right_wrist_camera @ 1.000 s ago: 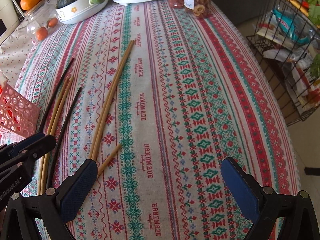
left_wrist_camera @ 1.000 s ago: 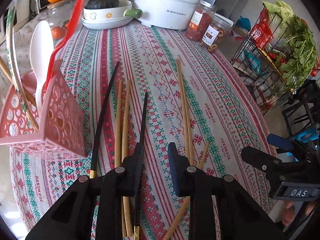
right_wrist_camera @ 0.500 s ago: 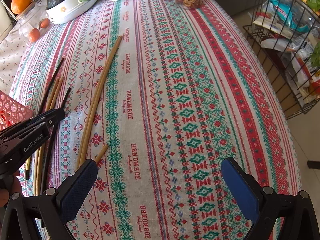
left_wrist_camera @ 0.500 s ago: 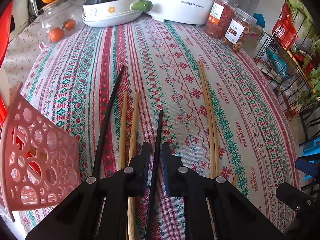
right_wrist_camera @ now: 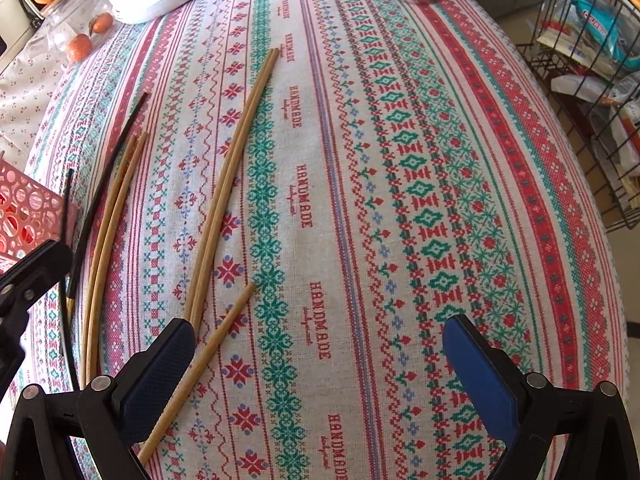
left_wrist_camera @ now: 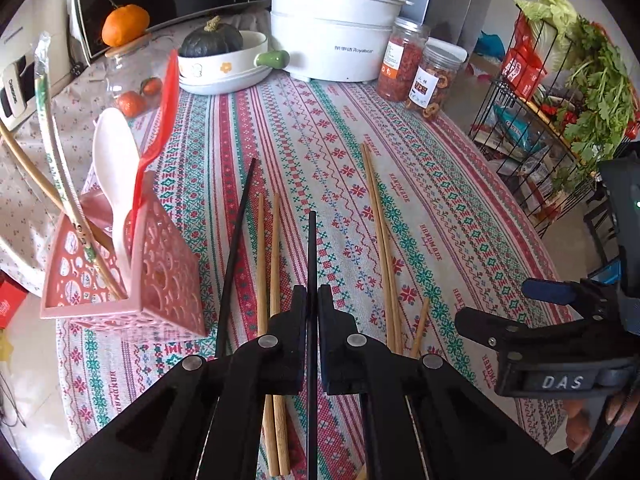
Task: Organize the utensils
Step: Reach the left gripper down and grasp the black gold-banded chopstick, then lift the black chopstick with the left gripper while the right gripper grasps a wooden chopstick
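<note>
The task stood at an early-to-middle stage. The pink perforated holder (left_wrist_camera: 160, 280) near the left edge of the surface (left_wrist_camera: 440, 208) already contained a white spoon (left_wrist_camera: 114, 168), a red utensil (left_wrist_camera: 166, 104) and some wrapped and bamboo sticks.

The left tongs (left_wrist_camera: 312, 300) were pressed together on one black chopstick (left_wrist_camera: 312, 248), which ran straight forward between the pads. In the right wrist view this chopstick appeared lifted clear of the cloth, beside the holder; it had not yet been deposited.

The right tongs (right_wrist_camera: 320, 364) were spread wide and held nothing. They hovered low over the cloth, with a single short bamboo chopstick (right_wrist_camera: 208, 364) lying just beside the left pad.

Items remaining on the surface:
- a second black chopstick (left_wrist_camera: 236, 248), nearest the holder;
- a bamboo pair (left_wrist_camera: 268, 264) beside it;
- a longer bamboo pair (right_wrist_camera: 232, 184) toward the middle;
- the short bamboo chopstick.

By this count, six sticks were left to collect after the one in hand, so most of the sorting appeared outstanding.
</note>
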